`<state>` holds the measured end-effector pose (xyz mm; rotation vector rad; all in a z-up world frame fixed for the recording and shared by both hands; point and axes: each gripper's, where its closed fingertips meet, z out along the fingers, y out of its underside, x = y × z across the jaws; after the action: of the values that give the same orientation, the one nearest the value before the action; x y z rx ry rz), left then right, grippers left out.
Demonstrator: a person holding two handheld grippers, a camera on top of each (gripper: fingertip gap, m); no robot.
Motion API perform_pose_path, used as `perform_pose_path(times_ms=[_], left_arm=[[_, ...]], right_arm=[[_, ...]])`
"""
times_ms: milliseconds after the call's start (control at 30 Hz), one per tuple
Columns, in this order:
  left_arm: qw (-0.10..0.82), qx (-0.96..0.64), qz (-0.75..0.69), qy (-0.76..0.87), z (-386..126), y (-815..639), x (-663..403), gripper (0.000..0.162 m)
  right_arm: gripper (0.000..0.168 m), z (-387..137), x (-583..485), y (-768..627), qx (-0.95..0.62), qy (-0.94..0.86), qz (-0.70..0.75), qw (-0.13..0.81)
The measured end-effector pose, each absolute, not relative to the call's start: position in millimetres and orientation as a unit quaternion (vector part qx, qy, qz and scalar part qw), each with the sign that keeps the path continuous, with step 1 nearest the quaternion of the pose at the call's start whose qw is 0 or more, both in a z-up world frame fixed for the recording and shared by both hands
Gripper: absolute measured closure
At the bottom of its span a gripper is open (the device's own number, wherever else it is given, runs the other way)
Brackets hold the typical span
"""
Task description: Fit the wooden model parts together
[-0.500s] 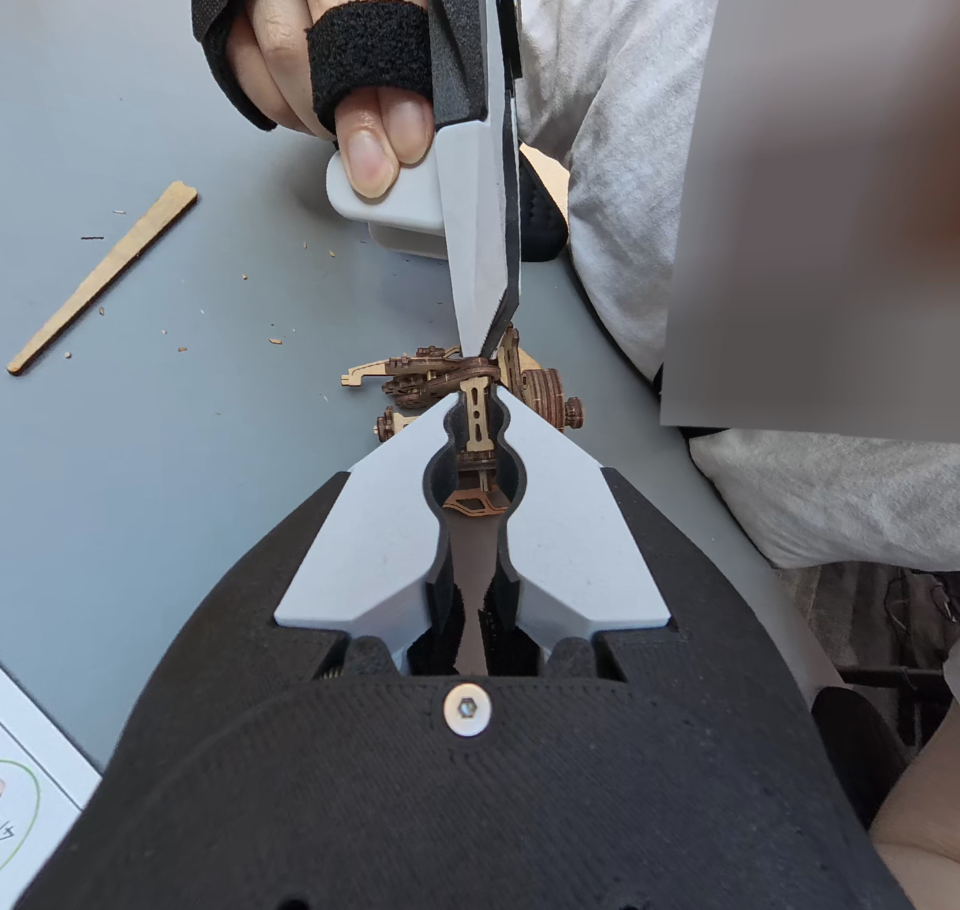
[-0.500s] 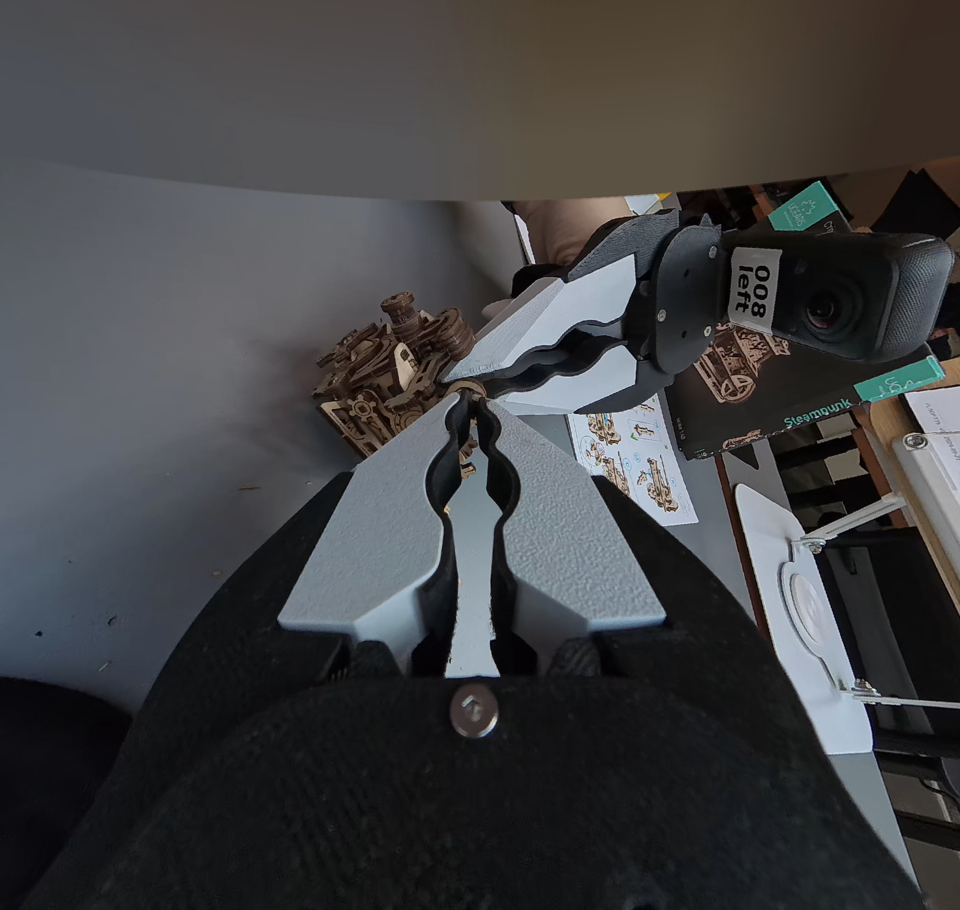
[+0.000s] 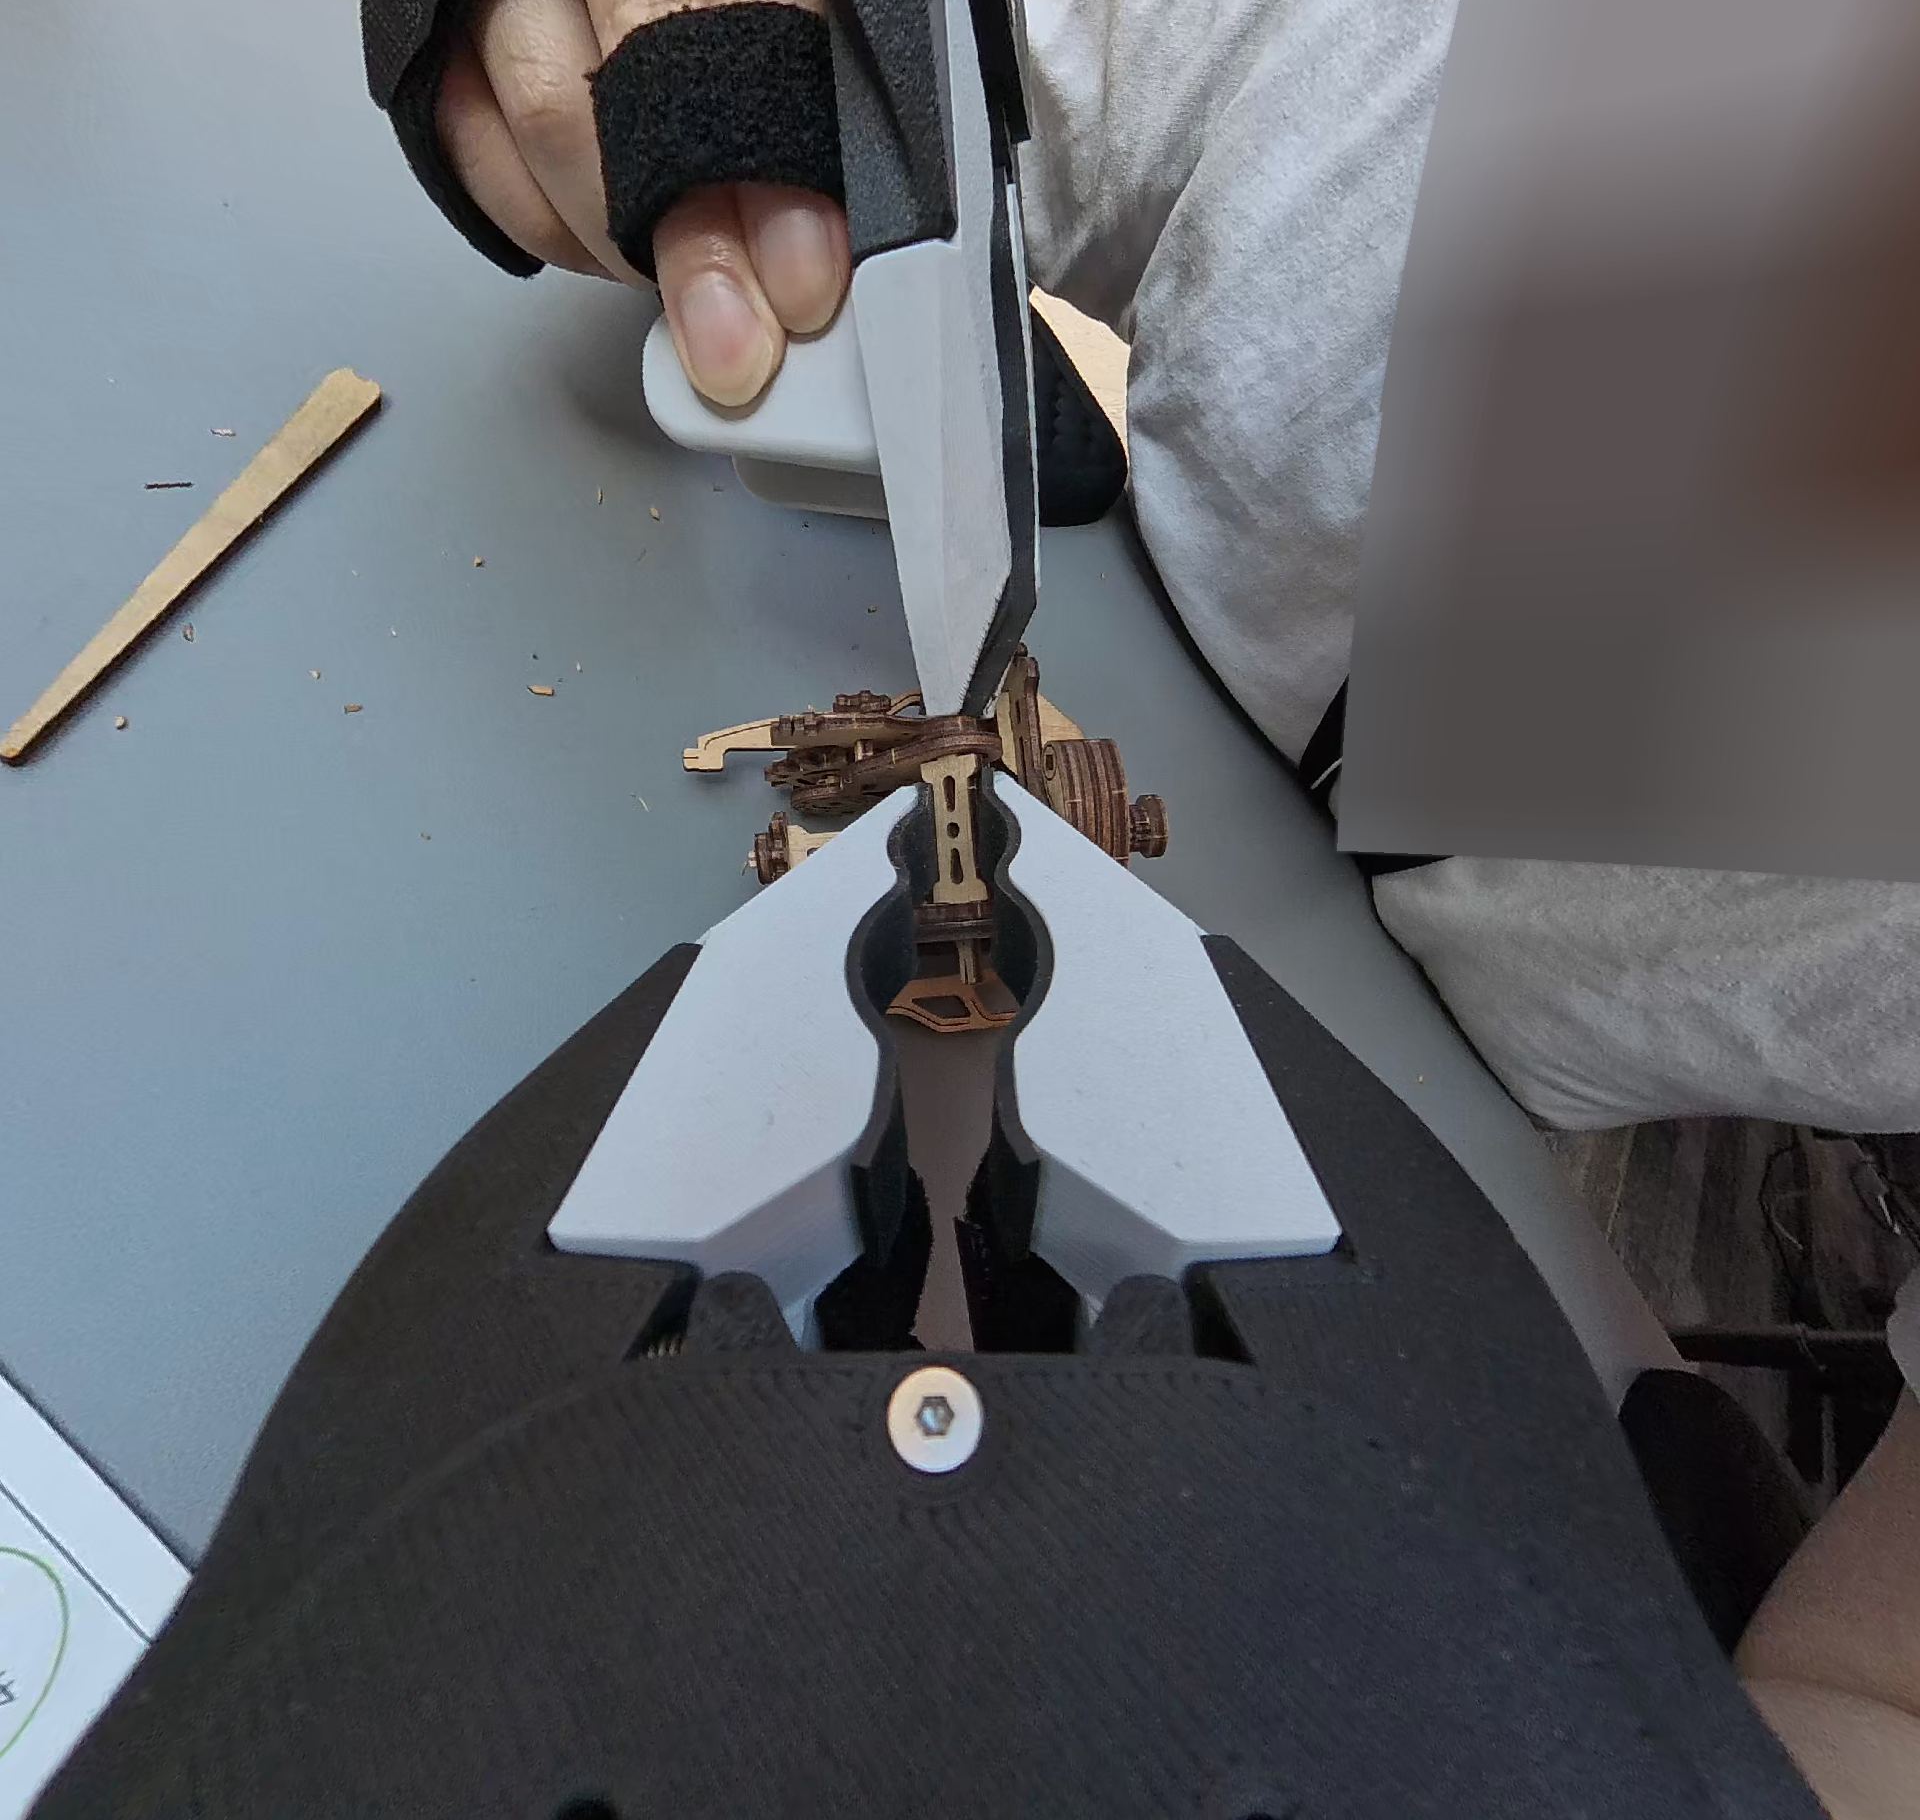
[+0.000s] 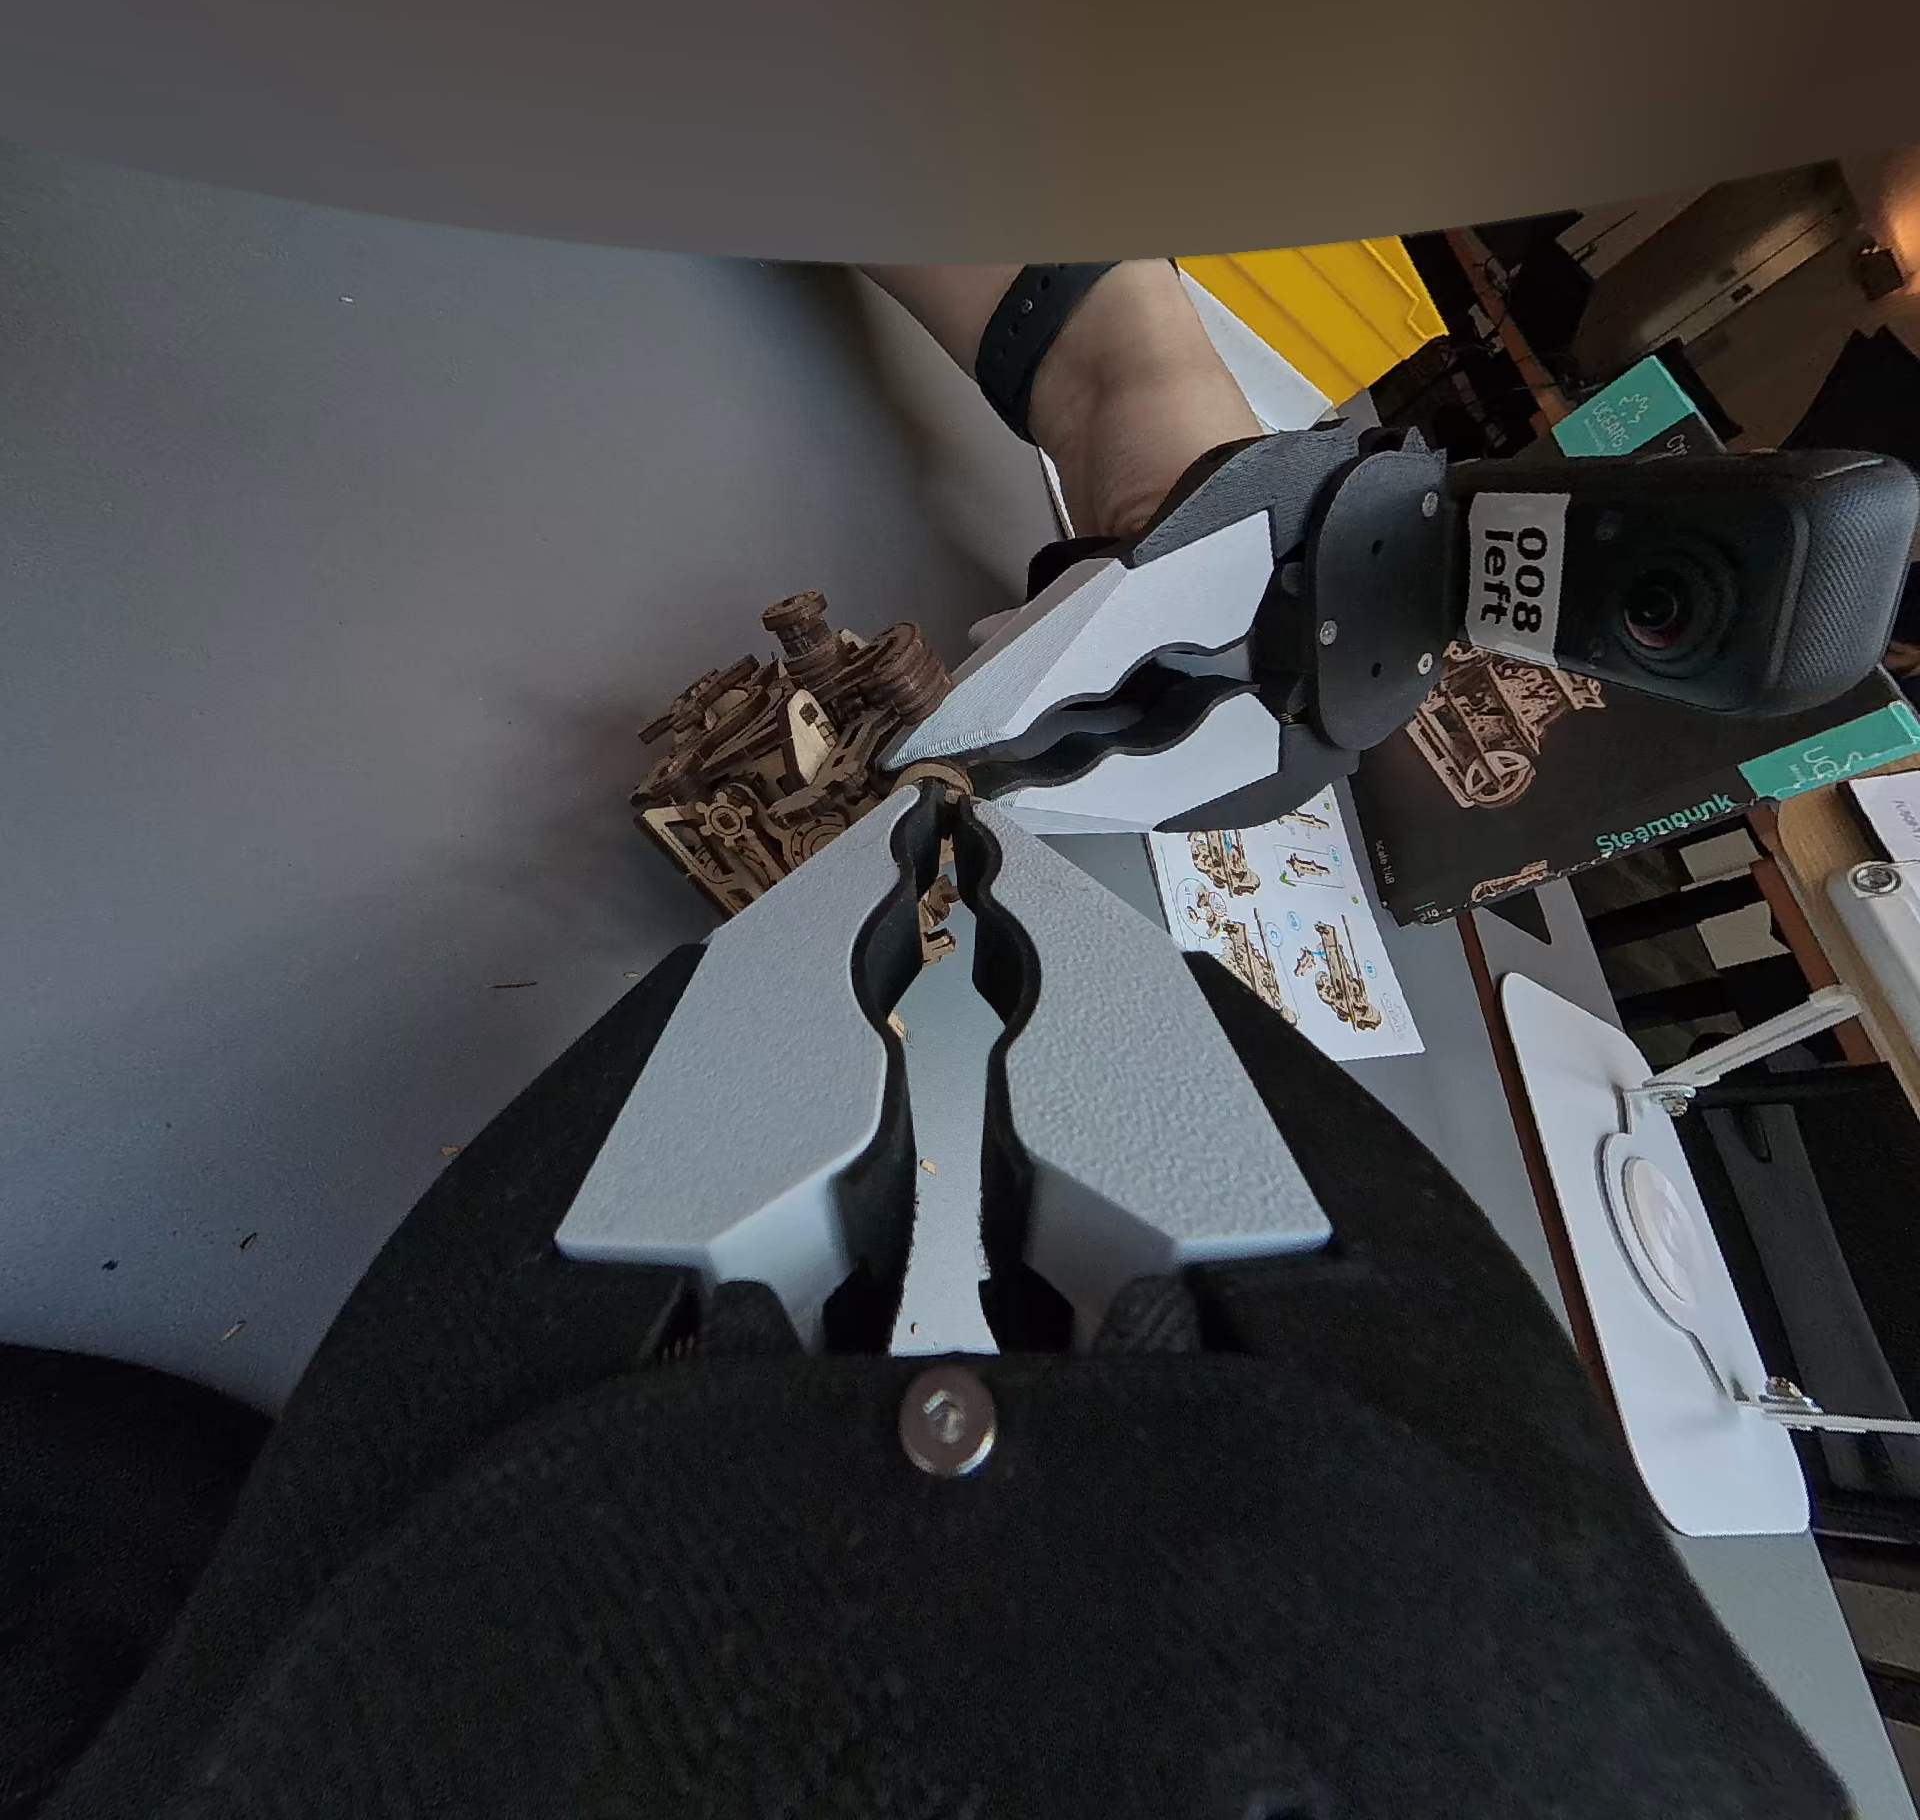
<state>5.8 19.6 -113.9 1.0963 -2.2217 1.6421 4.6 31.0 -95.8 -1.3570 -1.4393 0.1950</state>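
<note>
While half a second passes, almost nothing shifts at the joint; the left gripper (image 3: 956, 796) stays narrow, its tips seemingly clamped on a pale slotted strip (image 3: 956, 835) that runs back between its pads; the right gripper (image 4: 935, 804) stays nearly closed, pinching a dark curved link (image 3: 935, 736) right where its tips meet the left tips; the model (image 4: 769, 762) sits on the table (image 3: 312, 939) just beyond and beneath both sets of tips, touching them; the one clear change is in the right wrist view, which has swung so the model lies a little further past its fingers and a wrist with a black band (image 4: 1023, 347) now shows behind the left gripper; I judge this a slow press or small re-angle, with the link not yet seated on the strip, so the fit is still in hand; a loose stick (image 3: 187, 565) lies well left of the left fingers; as for writing, a white label (image 4: 1512, 575) on the left gripper's camera carries dark print, a black-and-teal box (image 4: 1558, 783) beyond the right fingers bears a brand mark and a drawing, and an illustrated sheet (image 4: 1288, 918) lies beside it; all are legible in part.
</note>
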Motion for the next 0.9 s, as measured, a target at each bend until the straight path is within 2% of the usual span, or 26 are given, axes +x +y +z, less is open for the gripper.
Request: perform_pose_path(times_ms=[533,767,900], left_arm=[[0.079,0.378,0.561,-0.732,-114,23,11,0.157],[0.170,0.424,0.596,-0.660,-109,26,14,0.152],[0.157,0.425,0.598,-0.661,-109,27,18,0.152]], right_arm=[[0.168,-97,8,35,-0.576,-0.610,0.051,0.542],[0.168,-99,13,39,-0.583,-0.604,0.050,0.541],[0.168,-98,16,40,-0.584,-0.601,0.047,0.543]])
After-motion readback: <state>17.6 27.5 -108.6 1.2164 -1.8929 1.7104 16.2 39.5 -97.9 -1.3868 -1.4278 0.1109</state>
